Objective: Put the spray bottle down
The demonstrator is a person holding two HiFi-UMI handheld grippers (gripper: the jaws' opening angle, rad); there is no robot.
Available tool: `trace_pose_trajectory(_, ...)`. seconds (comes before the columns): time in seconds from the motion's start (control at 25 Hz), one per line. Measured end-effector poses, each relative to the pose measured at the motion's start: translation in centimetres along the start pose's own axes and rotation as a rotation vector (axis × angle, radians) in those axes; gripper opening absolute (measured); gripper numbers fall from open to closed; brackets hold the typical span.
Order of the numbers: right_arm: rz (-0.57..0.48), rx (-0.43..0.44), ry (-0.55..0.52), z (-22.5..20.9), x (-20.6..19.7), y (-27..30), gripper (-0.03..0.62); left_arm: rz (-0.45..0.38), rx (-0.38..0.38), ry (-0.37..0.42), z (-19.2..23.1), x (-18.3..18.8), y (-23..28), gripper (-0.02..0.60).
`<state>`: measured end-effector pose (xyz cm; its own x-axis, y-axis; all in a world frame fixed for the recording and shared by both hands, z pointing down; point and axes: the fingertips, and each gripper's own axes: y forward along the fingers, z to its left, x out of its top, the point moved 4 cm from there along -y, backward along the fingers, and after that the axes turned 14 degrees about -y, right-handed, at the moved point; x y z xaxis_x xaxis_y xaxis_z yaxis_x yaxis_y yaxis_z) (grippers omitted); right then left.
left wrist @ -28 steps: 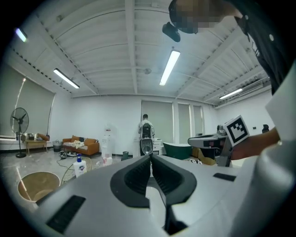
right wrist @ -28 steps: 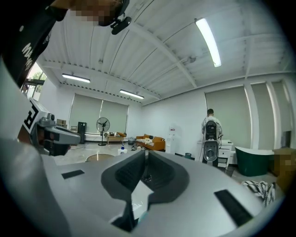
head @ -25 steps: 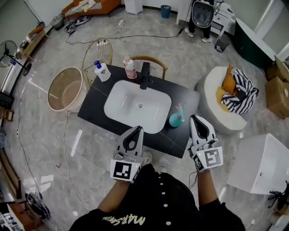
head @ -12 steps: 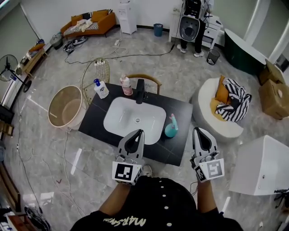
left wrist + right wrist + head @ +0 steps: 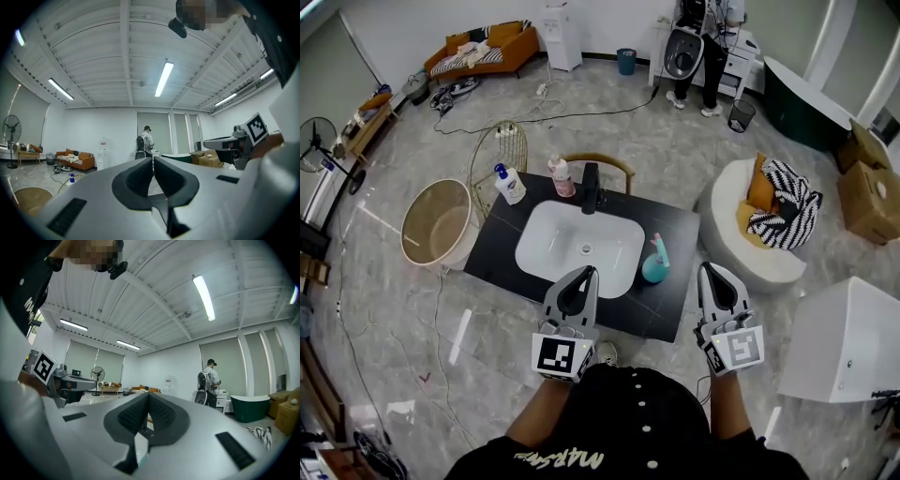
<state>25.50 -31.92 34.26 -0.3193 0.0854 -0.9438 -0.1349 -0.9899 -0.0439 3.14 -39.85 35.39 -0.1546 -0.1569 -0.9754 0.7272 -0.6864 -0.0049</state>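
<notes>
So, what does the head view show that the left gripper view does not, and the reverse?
Only the head view: the teal spray bottle standing on the black counter beside the white basin, with nothing gripping it. Only the left gripper view: the ceiling light strips. Both: the left gripper, shut and empty, the orange sofa, the standing person and the fan.

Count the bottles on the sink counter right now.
3: white bottle with blue top, back left on the counter; pink bottle just left of the faucet; teal spray bottle right of the basin. None looks hidden.
</notes>
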Motion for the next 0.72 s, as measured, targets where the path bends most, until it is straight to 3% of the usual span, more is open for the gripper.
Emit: trace_pose_trajectory(0.72, -0.005, 0.037, -0.007, 1.0, -0.5, 1.4, -0.005, -0.002, 0.030, 0.002, 1.3, -0.4, -0.1, 0.021)
